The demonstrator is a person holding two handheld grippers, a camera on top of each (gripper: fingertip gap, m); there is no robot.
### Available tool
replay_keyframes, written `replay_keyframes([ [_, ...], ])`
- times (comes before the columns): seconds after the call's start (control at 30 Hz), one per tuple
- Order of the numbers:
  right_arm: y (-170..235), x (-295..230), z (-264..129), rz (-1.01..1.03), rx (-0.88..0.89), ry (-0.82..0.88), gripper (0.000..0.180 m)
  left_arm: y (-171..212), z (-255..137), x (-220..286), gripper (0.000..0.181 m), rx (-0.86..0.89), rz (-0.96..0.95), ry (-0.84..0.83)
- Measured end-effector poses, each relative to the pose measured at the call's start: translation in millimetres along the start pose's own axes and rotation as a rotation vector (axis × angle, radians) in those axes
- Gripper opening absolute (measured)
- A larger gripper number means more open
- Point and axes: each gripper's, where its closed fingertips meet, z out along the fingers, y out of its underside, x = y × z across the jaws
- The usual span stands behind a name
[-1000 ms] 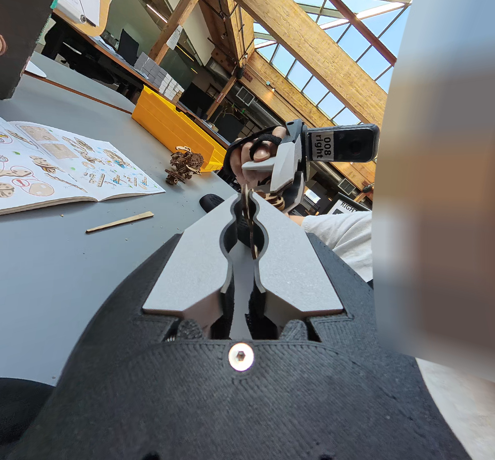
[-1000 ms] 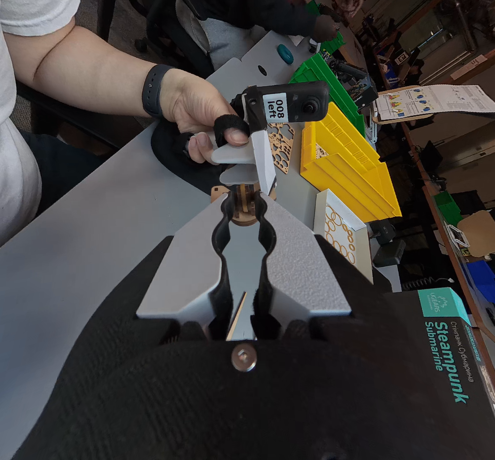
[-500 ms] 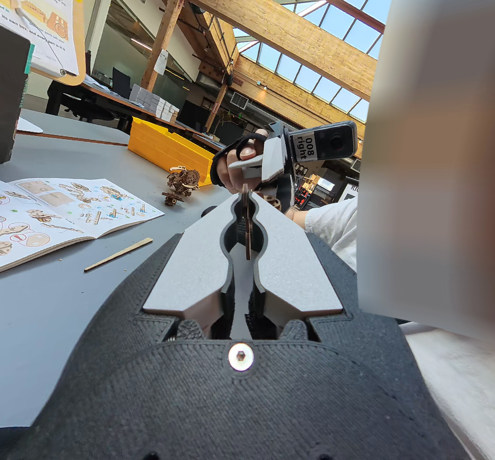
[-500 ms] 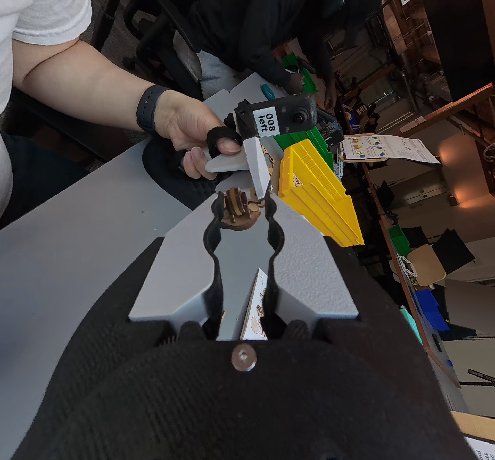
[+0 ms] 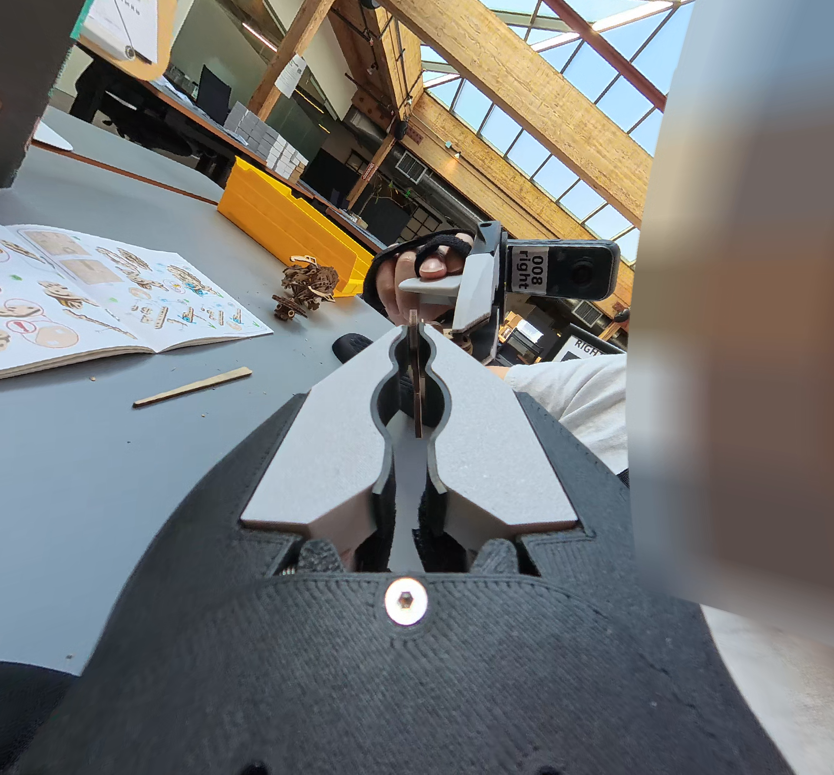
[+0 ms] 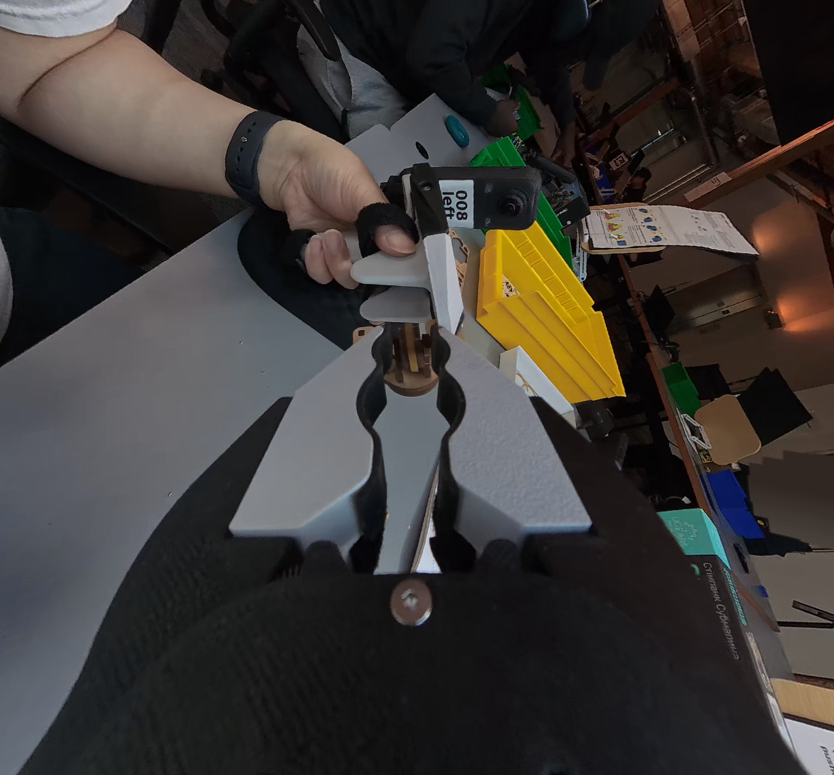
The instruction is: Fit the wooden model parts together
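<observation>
2 grey two-finger grippers met tip to tip above the grey table (image 5: 90,460). The left gripper (image 5: 413,338) was clamped tight on a thin flat wooden plate (image 5: 416,388), held edge-on between its fingers with the top edge poking out at 12 o'clock. The right gripper (image 6: 410,343) was closed around a small brown wooden gear-like assembly (image 6: 408,367) with a round disc base, gripped near its fingertips. In the left wrist view, an open instruction booklet (image 5: 113,297) lay at 9 o'clock, a loose pale wooden stick (image 5: 192,386) just below it, a small built wooden model (image 5: 307,286) at 11 o'clock, and a yellow plastic bin (image 5: 280,216) behind that.
</observation>
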Motion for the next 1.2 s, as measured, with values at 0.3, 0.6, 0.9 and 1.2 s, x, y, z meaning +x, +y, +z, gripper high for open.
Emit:
replay_keyframes([
  [0.3, 16.7, -5.1, 4.2, 0.135, -0.029, -0.085, 0.017, 8.2, -2.0, -13.9, 0.0, -0.038, -0.1, -0.023],
  [0.6, 19.4, -7.4, 5.3, 0.102, -0.04, -0.081, 0.016, 13.7, -2.4, -20.0, 0.0, -0.06, -0.192, -0.001],
  [0.9, 19.1, -4.5, 3.5, 0.161, -0.046, -0.091, 0.014, 14.1, -1.5, -20.9, 0.01, -0.072, -0.187, -0.001],
  [1.2, 24.0, -1.8, 4.4, 0.194, -0.04, -0.089, 0.014, 0.9, -13.7, -13.9, 0.024, -0.095, 0.12, -0.114],
])
